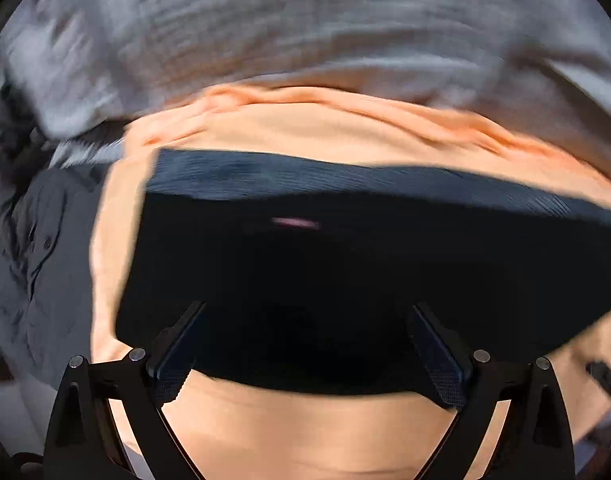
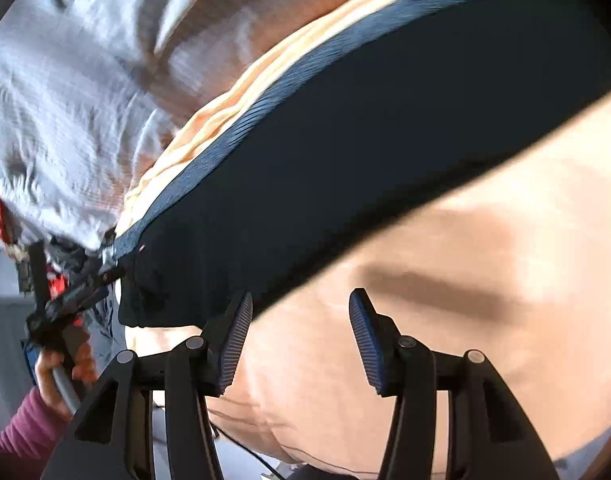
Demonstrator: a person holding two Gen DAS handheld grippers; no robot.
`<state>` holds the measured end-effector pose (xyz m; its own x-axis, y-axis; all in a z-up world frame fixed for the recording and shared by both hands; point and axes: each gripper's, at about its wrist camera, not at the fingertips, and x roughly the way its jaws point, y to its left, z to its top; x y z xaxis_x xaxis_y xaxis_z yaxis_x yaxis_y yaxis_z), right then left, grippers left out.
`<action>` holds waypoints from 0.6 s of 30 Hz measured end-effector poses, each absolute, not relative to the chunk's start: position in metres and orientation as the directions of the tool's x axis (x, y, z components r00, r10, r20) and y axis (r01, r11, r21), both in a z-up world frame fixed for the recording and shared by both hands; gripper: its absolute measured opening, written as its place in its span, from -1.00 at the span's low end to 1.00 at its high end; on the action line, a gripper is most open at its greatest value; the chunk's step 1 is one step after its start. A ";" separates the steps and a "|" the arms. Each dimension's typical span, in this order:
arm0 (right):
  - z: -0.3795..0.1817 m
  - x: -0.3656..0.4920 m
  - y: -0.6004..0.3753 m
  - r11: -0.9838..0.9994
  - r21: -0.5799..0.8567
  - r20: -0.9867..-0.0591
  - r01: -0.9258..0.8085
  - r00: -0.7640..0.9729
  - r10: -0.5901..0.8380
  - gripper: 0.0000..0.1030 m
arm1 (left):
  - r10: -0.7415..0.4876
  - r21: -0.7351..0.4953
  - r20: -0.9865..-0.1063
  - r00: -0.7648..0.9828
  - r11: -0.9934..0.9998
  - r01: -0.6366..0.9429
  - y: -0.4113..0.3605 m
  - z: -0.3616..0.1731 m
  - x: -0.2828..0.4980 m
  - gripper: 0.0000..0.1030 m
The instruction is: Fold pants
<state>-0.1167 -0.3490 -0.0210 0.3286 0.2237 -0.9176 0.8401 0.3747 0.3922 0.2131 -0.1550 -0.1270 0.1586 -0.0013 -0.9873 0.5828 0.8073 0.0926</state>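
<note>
Pants [image 1: 325, 264] folded into dark slab on peach sheet [image 1: 305, 432], grey cloth [image 1: 265, 20] beyond. Left gripper [image 1: 305, 344] and right gripper [image 2: 301, 344] spread, pinching nothing. Probably near finished.

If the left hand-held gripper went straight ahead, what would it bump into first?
Probably the dark navy folded pants lying on the peach cloth; the open left hand-held gripper already straddles their near edge.

Peach cloth [image 1: 305, 132] beneath rumpled grey fabric [image 1: 265, 32], grey buttoned garment [image 1: 37, 264] beside.
</note>
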 end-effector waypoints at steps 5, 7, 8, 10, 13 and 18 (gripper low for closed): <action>-0.015 -0.172 -0.388 0.236 0.389 -0.919 0.890 0.359 0.161 0.09 | -0.046 0.060 -0.991 0.125 0.686 0.725 -0.229 -0.128 0.141 0.92; -0.011 -0.196 -0.407 0.179 0.395 -0.917 0.901 0.378 0.126 0.09 | -0.062 0.041 -0.993 0.105 0.647 0.762 -0.260 -0.134 0.118 0.92; -0.008 -0.205 -0.413 0.163 0.398 -0.917 0.903 0.383 0.114 0.09 | -0.071 0.031 -0.993 0.098 0.636 0.771 -0.273 -0.135 0.109 0.92; 0.000 -0.223 -0.433 0.134 0.399 -0.917 0.907 0.394 0.062 0.09 | -0.089 0.017 -0.992 0.090 0.611 0.791 -0.300 -0.136 0.092 0.92; 0.009 -0.243 -0.469 0.108 0.393 -0.917 0.913 0.397 -0.018 0.09 | -0.108 0.014 -0.990 0.094 0.581 0.813 -0.339 -0.135 0.071 0.92; 0.017 -0.260 -0.533 0.071 0.361 -0.925 0.930 0.367 -0.101 0.09 | -0.149 -0.003 -0.984 0.094 0.547 0.837 -0.402 -0.134 0.053 0.92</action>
